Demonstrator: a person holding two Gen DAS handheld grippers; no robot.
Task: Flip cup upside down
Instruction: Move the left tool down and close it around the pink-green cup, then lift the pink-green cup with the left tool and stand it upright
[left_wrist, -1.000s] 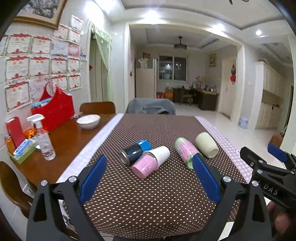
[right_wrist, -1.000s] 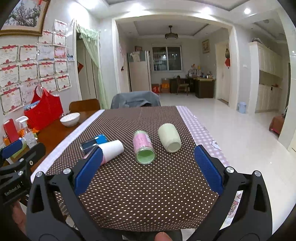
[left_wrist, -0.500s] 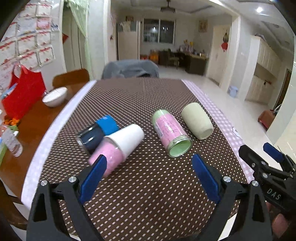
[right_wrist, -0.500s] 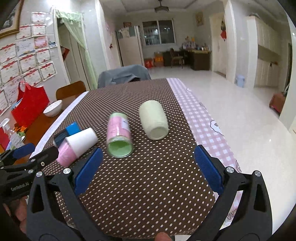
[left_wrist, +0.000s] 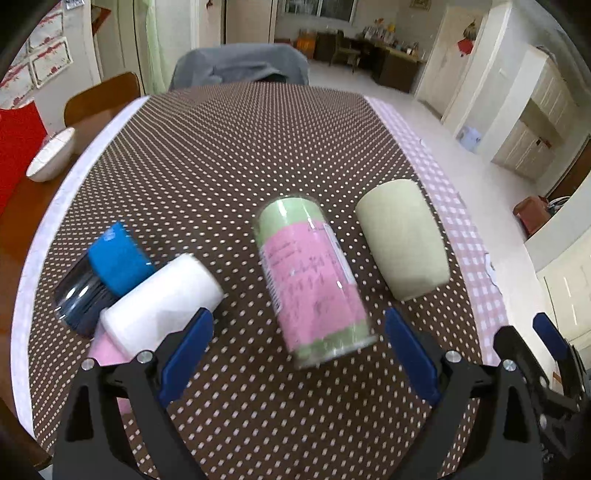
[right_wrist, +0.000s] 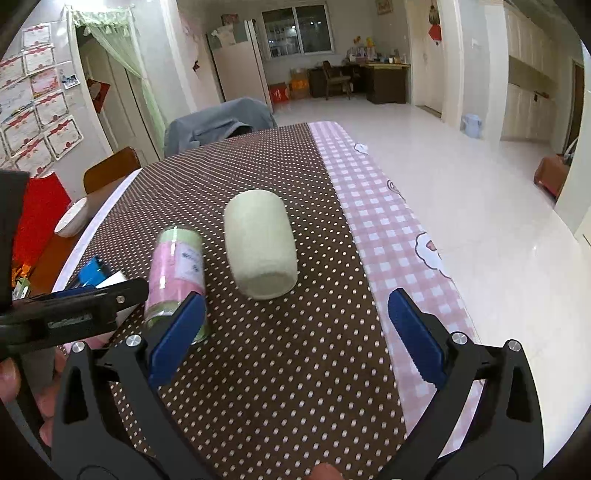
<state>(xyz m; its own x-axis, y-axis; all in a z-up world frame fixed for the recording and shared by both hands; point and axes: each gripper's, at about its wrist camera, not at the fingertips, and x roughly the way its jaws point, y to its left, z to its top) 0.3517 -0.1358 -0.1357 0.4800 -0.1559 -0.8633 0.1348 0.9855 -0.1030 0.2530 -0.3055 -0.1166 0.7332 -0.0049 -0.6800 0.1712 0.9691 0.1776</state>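
Here, four cups lie on a dotted tablecloth.

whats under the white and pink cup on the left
The white and pink cup lies on the polka-dot tablecloth, leaning against the dark cup with a blue band. Its underside contact is hidden.

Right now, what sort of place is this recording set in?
Most likely a home dining area: a dining table under a dotted tablecloth, a fridge by the far window, and certificates pinned on the wall.
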